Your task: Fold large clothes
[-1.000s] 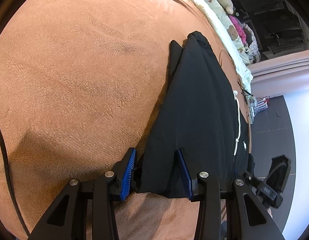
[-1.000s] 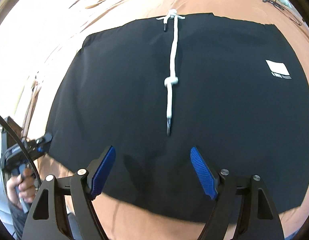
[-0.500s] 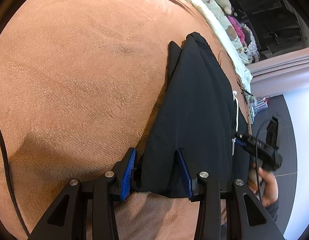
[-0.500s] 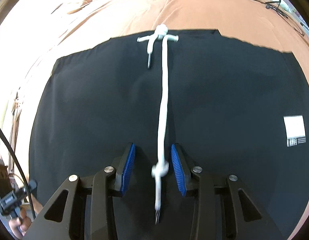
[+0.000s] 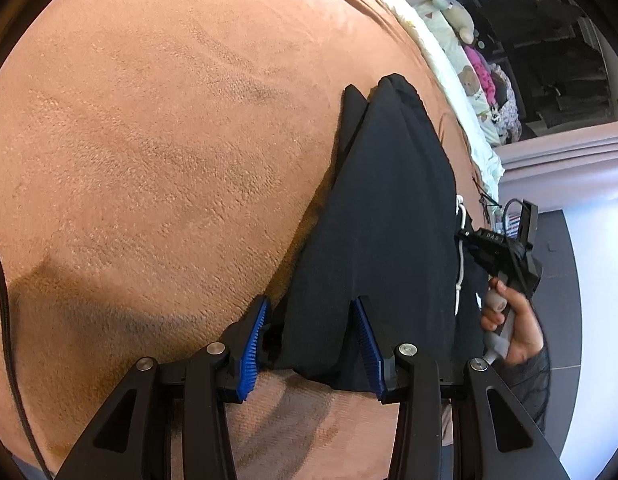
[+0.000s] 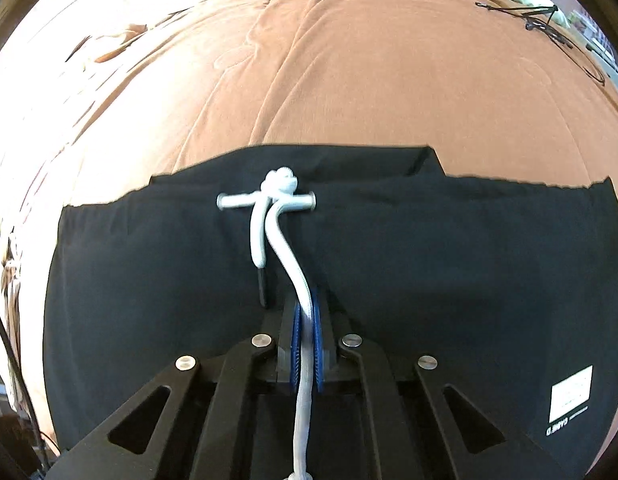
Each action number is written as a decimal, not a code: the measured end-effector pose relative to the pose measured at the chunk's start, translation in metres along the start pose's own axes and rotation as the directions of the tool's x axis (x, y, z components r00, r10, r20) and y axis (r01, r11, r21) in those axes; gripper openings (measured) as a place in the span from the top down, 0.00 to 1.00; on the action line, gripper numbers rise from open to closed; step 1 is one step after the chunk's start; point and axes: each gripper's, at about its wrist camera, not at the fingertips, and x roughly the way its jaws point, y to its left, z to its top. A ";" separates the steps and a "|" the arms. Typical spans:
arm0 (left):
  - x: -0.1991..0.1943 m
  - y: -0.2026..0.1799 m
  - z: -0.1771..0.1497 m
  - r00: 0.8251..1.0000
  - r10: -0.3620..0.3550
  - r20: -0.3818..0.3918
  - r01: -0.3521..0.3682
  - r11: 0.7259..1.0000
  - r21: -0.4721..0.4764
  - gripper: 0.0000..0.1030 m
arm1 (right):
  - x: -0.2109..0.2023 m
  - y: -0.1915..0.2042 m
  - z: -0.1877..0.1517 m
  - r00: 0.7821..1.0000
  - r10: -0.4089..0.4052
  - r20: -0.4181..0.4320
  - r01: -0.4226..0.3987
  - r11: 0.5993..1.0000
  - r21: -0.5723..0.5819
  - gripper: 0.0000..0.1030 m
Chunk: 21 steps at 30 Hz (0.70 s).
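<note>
In the left wrist view, the left gripper (image 5: pixel 309 340) is sitting spread at the lower centre of the frame, its blue pads straddling the near edge of the black garment (image 5: pixel 385 216) lying on the brown blanket (image 5: pixel 157 168). In the right wrist view, the right gripper (image 6: pixel 307 344) is pinching the white drawstring (image 6: pixel 287 256) at lower centre, with the garment spreading across the lower half of the frame.

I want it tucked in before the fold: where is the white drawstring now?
In the right wrist view the white drawstring runs from its knot at the waistband of the black shorts, mid-frame, down into the shut right gripper.
</note>
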 end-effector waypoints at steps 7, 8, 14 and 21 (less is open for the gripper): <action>0.006 0.004 0.010 0.999 -0.039 -0.012 0.038 0.998 -0.057 0.62 | 0.014 0.021 -0.025 0.998 -0.002 -0.060 0.001 1.000 -0.012 0.98; 0.005 0.005 0.010 0.999 -0.040 -0.013 0.039 0.998 -0.057 0.67 | 0.016 0.023 -0.032 0.997 0.005 -0.072 -0.006 1.000 -0.016 0.97; -0.011 -0.006 0.009 0.992 -0.127 0.003 0.127 0.990 -0.061 0.86 | 0.031 0.036 -0.088 0.989 0.052 -0.141 -0.057 0.998 -0.030 0.97; -0.034 -0.043 0.006 0.982 -0.186 0.034 0.186 0.982 0.018 0.87 | 0.042 0.052 -0.136 0.982 0.110 -0.156 -0.111 0.994 0.005 0.97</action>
